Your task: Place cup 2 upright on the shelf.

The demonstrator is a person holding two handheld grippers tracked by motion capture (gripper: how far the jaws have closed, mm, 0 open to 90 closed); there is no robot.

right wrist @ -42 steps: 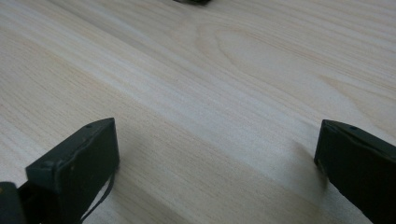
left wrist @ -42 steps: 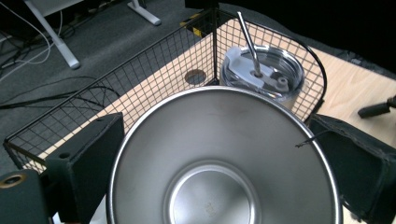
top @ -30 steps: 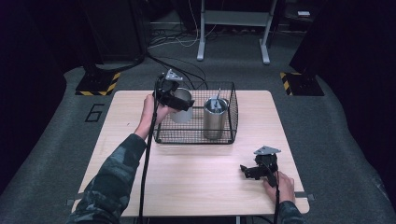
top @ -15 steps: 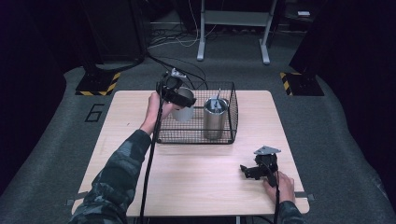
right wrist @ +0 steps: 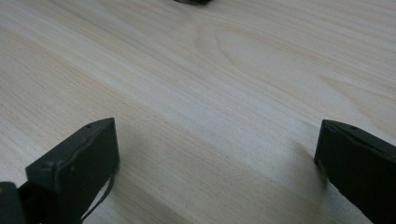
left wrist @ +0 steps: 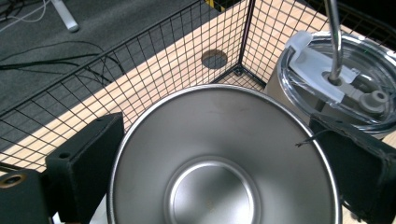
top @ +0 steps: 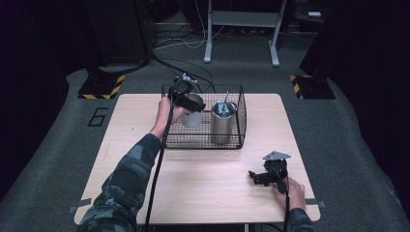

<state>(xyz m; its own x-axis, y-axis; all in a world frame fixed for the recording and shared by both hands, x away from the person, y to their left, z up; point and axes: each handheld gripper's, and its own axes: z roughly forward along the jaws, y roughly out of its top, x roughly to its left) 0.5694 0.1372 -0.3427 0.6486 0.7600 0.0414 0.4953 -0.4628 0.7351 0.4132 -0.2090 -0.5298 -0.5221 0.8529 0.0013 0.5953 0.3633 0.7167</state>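
A black wire basket [top: 203, 143] stands at the back middle of the wooden table [top: 203, 193]. My left gripper [top: 189, 103] is shut on a plain steel cup [top: 193, 117] at the basket's left half. In the left gripper view I look into the cup's open mouth [left wrist: 215, 177], with a black pad [left wrist: 88, 163] pressed on each side of its rim. A steel tumbler [top: 223, 124] with a clear lid [left wrist: 345, 79] and a straw stands upright in the basket, right of the cup. My right gripper [top: 257, 177] lies open on the table at the front right, with bare wood [right wrist: 233, 70] between its pads.
The basket's wire walls [left wrist: 140, 70] close in the cup and the tumbler. Black cables trail from both grippers toward the table's front edge. A metal frame leg [top: 209, 34] and black stands with striped bases [top: 99, 89] are on the floor behind the table.
My left gripper has shifted a little to the right and nearer with the cup in it. The right gripper has stayed put.
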